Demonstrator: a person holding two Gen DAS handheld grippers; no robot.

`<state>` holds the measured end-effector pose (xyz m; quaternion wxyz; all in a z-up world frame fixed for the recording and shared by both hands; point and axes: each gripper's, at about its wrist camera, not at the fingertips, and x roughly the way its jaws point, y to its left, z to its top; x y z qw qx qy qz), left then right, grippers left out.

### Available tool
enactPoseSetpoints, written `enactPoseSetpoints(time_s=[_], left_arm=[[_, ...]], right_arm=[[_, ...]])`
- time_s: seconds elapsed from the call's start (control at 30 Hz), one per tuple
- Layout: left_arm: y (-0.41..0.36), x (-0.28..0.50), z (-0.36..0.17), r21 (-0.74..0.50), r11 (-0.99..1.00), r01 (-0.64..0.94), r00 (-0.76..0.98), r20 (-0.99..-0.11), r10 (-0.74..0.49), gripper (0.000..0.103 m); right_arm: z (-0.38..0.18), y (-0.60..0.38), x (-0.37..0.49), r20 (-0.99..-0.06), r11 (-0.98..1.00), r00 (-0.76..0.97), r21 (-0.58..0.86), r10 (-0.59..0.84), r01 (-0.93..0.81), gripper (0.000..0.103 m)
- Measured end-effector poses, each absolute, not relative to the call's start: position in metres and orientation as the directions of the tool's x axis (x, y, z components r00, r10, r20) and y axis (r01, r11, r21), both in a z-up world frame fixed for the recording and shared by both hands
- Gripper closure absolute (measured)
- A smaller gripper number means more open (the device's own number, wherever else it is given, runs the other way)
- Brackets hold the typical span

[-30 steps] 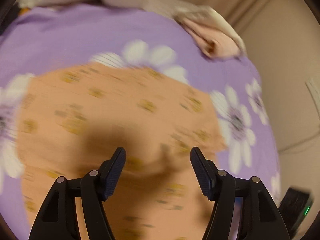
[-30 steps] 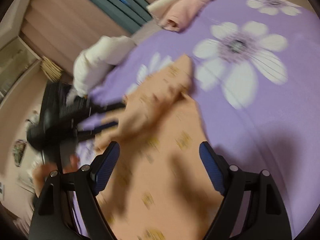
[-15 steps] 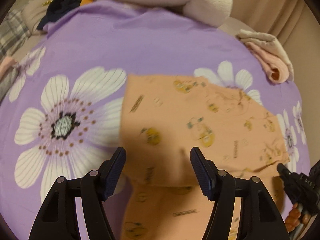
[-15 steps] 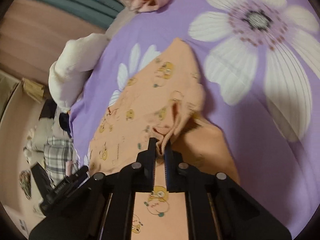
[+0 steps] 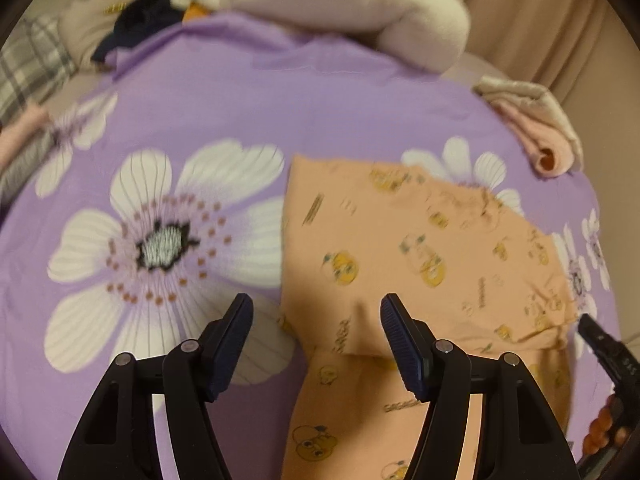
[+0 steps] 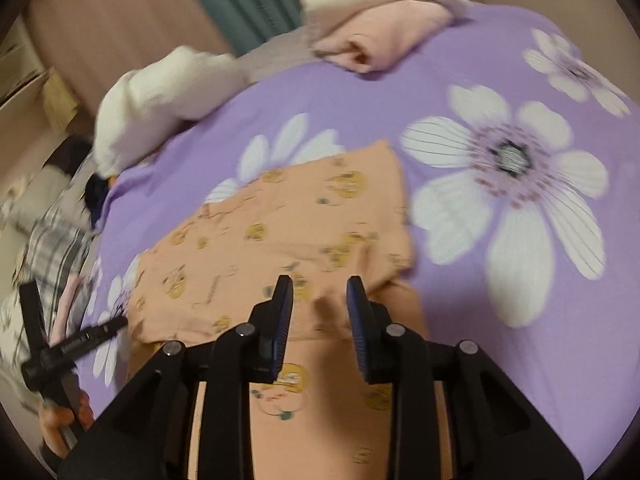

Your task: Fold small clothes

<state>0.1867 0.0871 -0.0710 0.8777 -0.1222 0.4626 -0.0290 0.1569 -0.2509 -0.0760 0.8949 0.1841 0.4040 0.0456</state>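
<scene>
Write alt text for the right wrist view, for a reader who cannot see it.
The right gripper, its jaws just reopened and holding nothing, hovers over a folded orange garment with yellow cartoon prints on a purple flowered bedsheet. The left gripper enters from the left edge; a rolled pink cloth lies at the far end.

Right gripper [image 6: 319,294], its jaws just opening and gripping nothing, is hovering over the folded orange garment [image 6: 288,236] lying on the purple floral sheet [image 6: 500,320].
</scene>
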Motion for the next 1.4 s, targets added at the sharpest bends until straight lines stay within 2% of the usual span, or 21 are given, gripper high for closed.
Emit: enactPoseSetpoints(time_s=[0.07,0.13,0.2,0.23,0.33,0.5,0.7,0.83,1.0,1.2,1.4], left_arm=[[0.082,0.187,-0.068,-0.238,0.971,-0.031,0.584,-0.792,-0.176,0.039],[0.076,0.191,-0.075,-0.234,0.972,-0.002,0.567,-0.801,-0.191,0.048],[0.071,0.195,-0.088,-0.226,0.974,0.013,0.531,-0.824,-0.198,0.063],[0.07,0.195,-0.095,-0.222,0.975,0.014,0.512,-0.836,-0.198,0.064],[0.067,0.192,-0.111,-0.204,0.979,0.018,0.487,-0.853,-0.187,0.064],[0.062,0.187,-0.105,-0.177,0.984,0.014,0.488,-0.858,-0.161,0.064],[0.048,0.156,-0.089,-0.141,0.989,0.039,0.536,-0.833,-0.14,0.064],[0.031,0.131,-0.084,-0.144,0.985,0.092,0.543,-0.822,-0.171,0.064],[0.007,0.101,-0.093,-0.104,0.979,0.175,0.51,-0.841,-0.18,0.064],[-0.006,0.064,-0.11,-0.046,0.978,0.203,0.485,-0.863,-0.142,0.064],[-0.005,0.024,-0.108,-0.032,0.977,0.213,0.488,-0.862,-0.135,0.064]], right_arm=[[-0.08,-0.243,0.162,-0.712,0.935,0.659,0.353,0.241,0.04,0.077],[-0.092,-0.237,0.167,-0.73,0.941,0.639,0.336,0.241,0.028,0.079],[-0.103,-0.234,0.169,-0.752,0.946,0.616,0.322,0.234,0.035,0.08],[-0.107,-0.234,0.167,-0.762,0.949,0.606,0.312,0.226,0.038,0.08],[-0.119,-0.236,0.163,-0.787,0.959,0.578,0.283,0.217,0.026,0.083],[-0.118,-0.232,0.161,-0.797,0.97,0.57,0.243,0.2,-0.002,0.082],[-0.105,-0.221,0.138,-0.794,0.983,0.583,0.179,0.175,-0.051,0.075],[-0.105,-0.214,0.116,-0.798,0.989,0.583,0.123,0.151,-0.086,0.072],[-0.118,-0.213,0.092,-0.824,0.991,0.55,0.11,0.137,-0.082,0.072],[-0.116,-0.211,0.056,-0.83,0.994,0.548,0.061,0.103,-0.094,0.07],[-0.118,-0.214,0.016,-0.843,0.993,0.531,0.028,0.086,-0.117,0.062]])
